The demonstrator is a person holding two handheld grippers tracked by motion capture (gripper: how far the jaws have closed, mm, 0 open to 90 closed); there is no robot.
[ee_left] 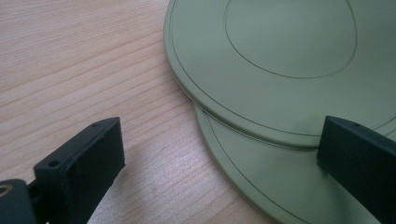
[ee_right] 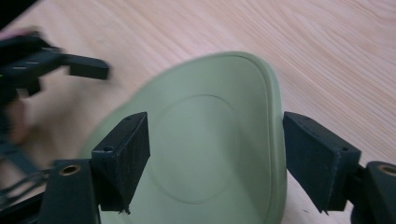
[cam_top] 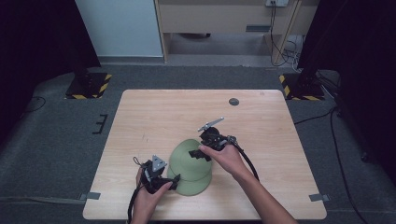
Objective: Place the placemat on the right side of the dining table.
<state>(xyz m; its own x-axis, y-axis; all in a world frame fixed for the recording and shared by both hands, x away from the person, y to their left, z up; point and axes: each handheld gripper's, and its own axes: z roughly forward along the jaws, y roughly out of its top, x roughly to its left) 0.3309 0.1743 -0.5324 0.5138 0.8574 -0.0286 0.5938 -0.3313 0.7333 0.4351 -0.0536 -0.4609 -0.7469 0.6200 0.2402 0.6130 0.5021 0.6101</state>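
Green plates (cam_top: 189,169), two stacked near table (cam_top: 154,112) front edge; my left gripper (cam_top: 172,183) gapes at the rim, right gripper (cam_top: 200,154) wide over top plate—separating, next needs a rim pinch.

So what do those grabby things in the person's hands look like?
Both are black. The left gripper has a grey three-cornered plate on top and chunky black jaws. The right gripper has a plate too, and a black cable loops back from it. The forearms are bare, no sleeves.

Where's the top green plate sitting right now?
In the high view the top green plate lies overlapping the lower green plate near the table's front edge, between the left gripper and the right gripper.
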